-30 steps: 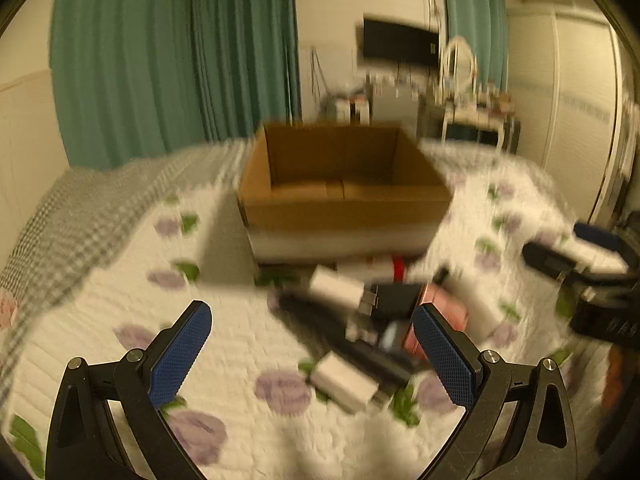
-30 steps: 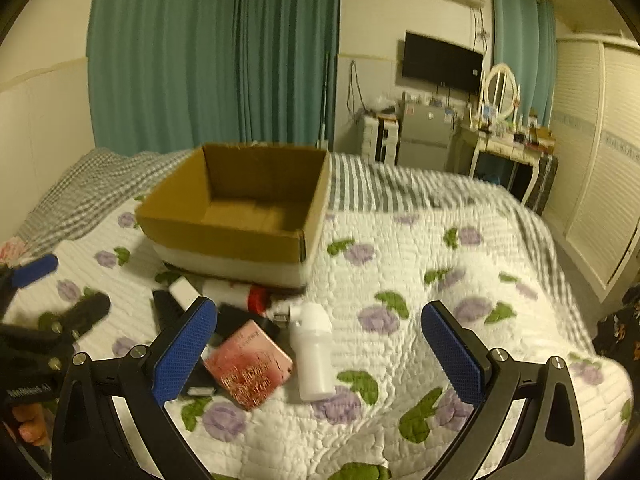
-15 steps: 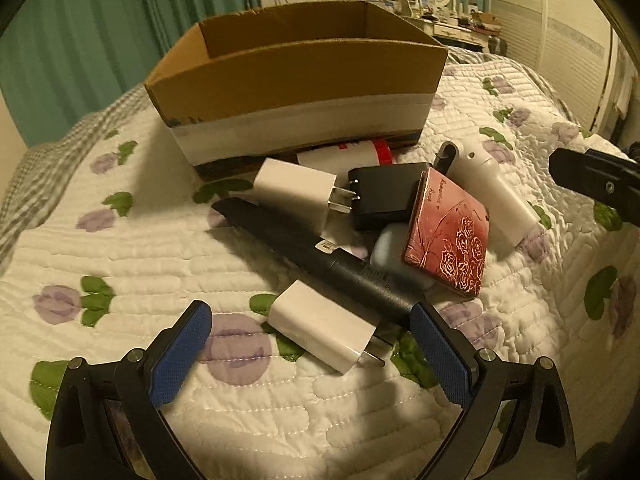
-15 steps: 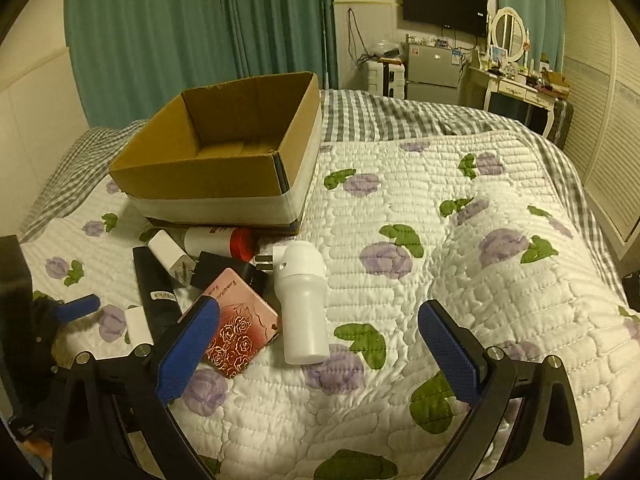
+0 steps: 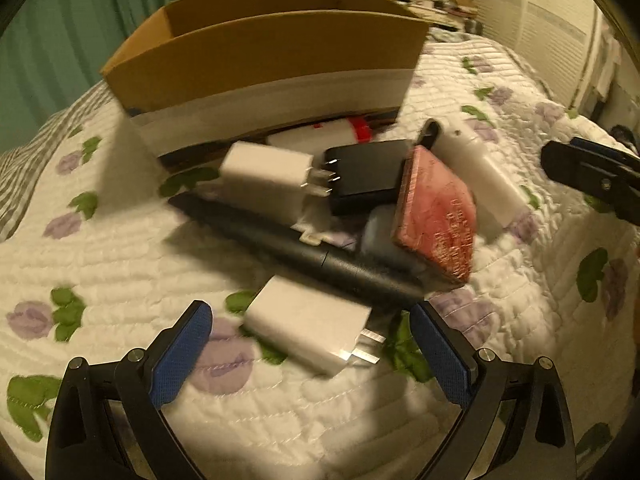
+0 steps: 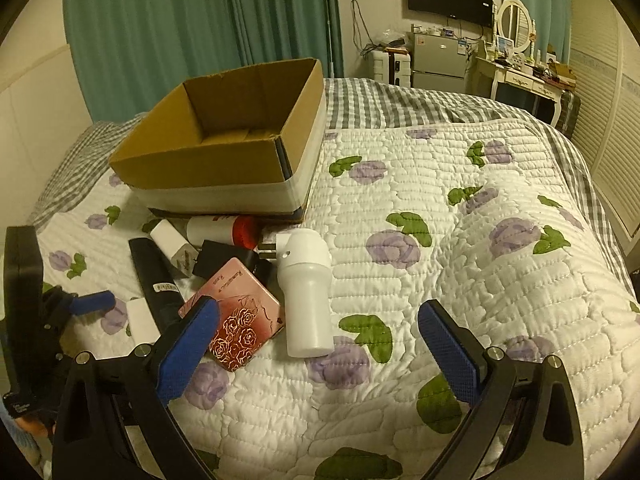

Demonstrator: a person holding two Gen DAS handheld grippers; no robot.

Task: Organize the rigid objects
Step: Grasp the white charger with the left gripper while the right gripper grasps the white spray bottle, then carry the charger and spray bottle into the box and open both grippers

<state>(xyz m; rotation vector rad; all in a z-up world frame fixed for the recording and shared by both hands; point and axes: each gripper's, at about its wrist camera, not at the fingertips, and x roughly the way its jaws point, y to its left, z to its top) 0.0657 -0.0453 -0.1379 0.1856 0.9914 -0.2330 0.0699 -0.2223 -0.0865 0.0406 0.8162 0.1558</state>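
An open cardboard box (image 5: 280,52) (image 6: 240,152) stands on the quilted bed. In front of it lies a pile: a white charger (image 5: 308,326), a second white charger (image 5: 268,178), a black adapter (image 5: 366,174), a long black case (image 5: 304,250) (image 6: 154,276), a pink rose-patterned case (image 5: 438,216) (image 6: 236,316), a white bottle (image 6: 306,292) and a red-capped tube (image 6: 224,230). My left gripper (image 5: 312,354) is open, its fingers either side of the nearest white charger and just short of it. My right gripper (image 6: 316,344) is open and empty, above the quilt by the white bottle's base.
The floral quilt (image 6: 460,240) spreads to the right of the pile. Green curtains (image 6: 200,24), a small fridge (image 6: 436,60) and a dressing table (image 6: 516,72) stand beyond the bed. The right gripper's finger shows at the right edge of the left wrist view (image 5: 588,170).
My left gripper has dropped and moved in towards the pile, and the nearest white charger now lies between its fingers. My right gripper has lowered and come closer to the white bottle.
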